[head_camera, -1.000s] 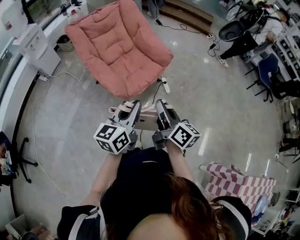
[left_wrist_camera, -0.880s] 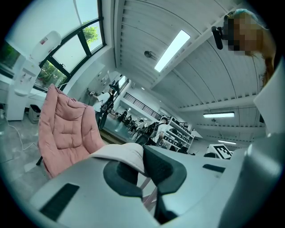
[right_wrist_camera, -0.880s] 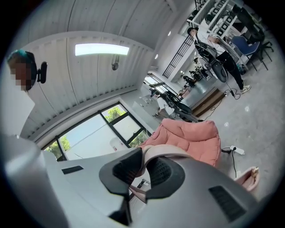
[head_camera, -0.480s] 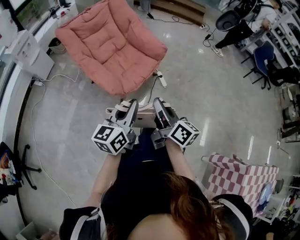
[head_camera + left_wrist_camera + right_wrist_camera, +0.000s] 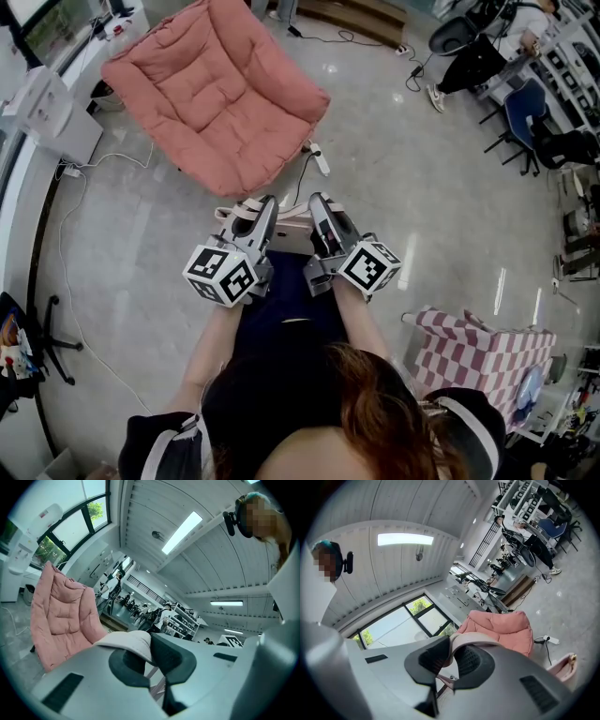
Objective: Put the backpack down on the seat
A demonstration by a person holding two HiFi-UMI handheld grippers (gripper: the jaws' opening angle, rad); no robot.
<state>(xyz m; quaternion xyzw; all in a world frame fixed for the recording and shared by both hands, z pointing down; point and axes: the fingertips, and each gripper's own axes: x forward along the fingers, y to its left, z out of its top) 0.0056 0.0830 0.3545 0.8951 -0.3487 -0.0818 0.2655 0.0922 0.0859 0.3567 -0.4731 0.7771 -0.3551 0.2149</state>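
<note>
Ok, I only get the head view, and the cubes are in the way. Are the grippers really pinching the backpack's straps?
Observer: Yes. The left gripper view shows the left gripper shut on a pale pink strap.
Operator: And the other one?
Observer: Same. In the right gripper view, the right gripper is shut on a second strap.
Operator: Can they see the chair?
Observer: Yes. In the left gripper view the pink chair stands off to the left, beyond the gripper.

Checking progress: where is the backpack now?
The backpack hangs at head-view centre, straps clamped in the left gripper and right gripper, short of the pink chair.
</note>
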